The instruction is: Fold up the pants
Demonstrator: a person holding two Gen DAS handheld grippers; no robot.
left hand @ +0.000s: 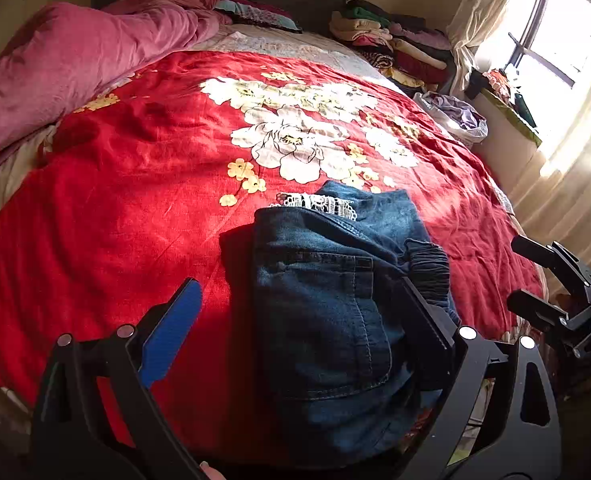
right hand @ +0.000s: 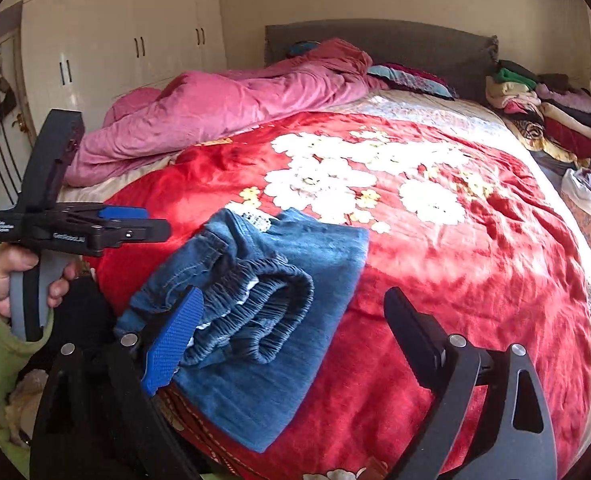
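Folded pants (left hand: 335, 300) lie near the bed's (left hand: 135, 208) front edge.

I see both my grippers spread wide, holding nothing: the left gripper (left hand: 299, 320) hangs over the pants, the right gripper (right hand: 295, 320) by the waistband (right hand: 255, 304). Past the pants, red blanket runs to the pink quilt (right hand: 223, 120).

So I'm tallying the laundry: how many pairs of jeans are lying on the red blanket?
1. The folded jeans lie on the near part of the red blanket, between the open left gripper and the open right gripper. The clothes pile by the headboard may hide more.
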